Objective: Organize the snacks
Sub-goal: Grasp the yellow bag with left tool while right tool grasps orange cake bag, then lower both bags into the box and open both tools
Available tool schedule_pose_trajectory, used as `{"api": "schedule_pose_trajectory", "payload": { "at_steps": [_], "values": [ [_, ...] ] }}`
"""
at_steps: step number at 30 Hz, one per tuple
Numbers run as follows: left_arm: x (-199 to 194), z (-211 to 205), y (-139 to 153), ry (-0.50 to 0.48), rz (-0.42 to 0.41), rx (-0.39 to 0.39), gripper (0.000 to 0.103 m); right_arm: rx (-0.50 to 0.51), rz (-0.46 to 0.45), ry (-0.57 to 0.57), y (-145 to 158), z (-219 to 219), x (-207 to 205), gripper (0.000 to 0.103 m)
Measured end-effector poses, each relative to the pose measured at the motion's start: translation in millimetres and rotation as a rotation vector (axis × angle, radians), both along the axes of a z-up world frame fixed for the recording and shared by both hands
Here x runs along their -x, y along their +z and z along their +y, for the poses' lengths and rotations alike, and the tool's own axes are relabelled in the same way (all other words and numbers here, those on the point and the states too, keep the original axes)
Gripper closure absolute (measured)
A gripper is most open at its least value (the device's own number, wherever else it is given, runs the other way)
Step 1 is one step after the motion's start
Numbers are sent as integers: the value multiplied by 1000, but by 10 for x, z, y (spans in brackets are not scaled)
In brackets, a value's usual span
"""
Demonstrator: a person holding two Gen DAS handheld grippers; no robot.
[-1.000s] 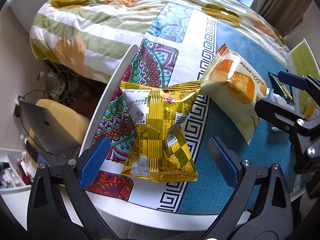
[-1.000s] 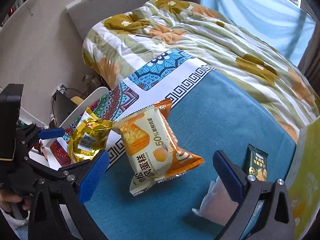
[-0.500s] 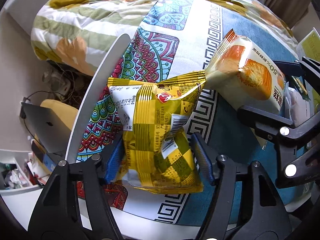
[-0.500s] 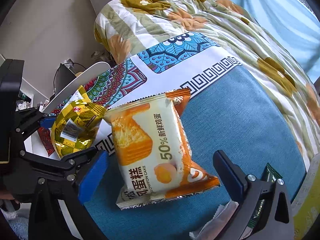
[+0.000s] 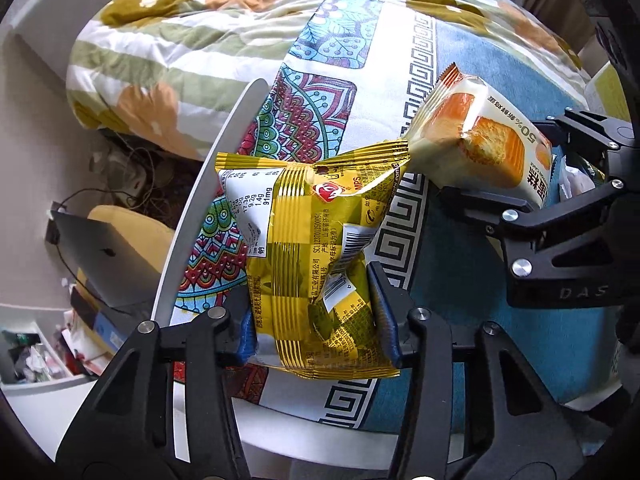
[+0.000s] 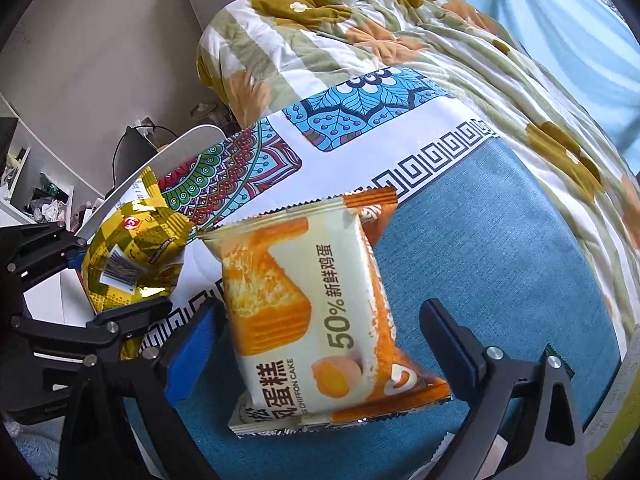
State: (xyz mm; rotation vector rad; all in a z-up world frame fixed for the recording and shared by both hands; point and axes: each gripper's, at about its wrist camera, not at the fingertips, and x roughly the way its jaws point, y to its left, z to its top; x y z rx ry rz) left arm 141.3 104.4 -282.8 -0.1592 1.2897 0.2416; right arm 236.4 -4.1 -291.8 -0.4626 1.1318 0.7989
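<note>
A yellow checked snack bag point(image 5: 312, 248) lies on the patterned tablecloth point(image 5: 332, 92). My left gripper point(image 5: 314, 322) is shut on its lower half, both blue pads pressed into its sides. It also shows in the right wrist view point(image 6: 134, 256). An orange and white chiffon cake packet point(image 6: 316, 312) lies on the blue part of the cloth, between the open fingers of my right gripper point(image 6: 320, 340). Neither pad touches the packet. In the left wrist view the cake packet point(image 5: 480, 144) touches the yellow bag's top corner.
The round white table's edge point(image 5: 208, 208) runs close on the left, with floor clutter and a laptop point(image 5: 100, 256) below it. A flowered quilt point(image 6: 360, 36) lies beyond. A dark green packet point(image 6: 554, 354) and a white wrapper sit at the right, beside a yellow-green box point(image 6: 616, 412).
My left gripper closed from wide open onto the yellow bag. My right gripper moved forward around the cake packet and stayed open.
</note>
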Motion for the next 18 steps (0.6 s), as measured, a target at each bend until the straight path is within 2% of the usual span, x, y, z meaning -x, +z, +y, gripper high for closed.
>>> {"api": "schedule_pose_trajectory", "payload": {
  "at_steps": [1,2,4,7,12,18],
  "values": [
    [9,4,6,0,0,0,59,1,11,1,-29,15,-6,20],
    [20,10,12,1,-1,-1,59,4,16,1,-53,34,-9,22],
    [36,24,19,1,-4,1,59,9,22,4,-83,51,2,34],
    [53,37,35,-4,-11,4,59,2,13,0,-58,42,42,41],
    [70,17,168,-25,-34,-1,59,-23,-4,-37,61,-10,122,44],
    [97,20,530,-50,-85,-9,59,-81,-17,-124,413,-130,236,44]
  ]
}}
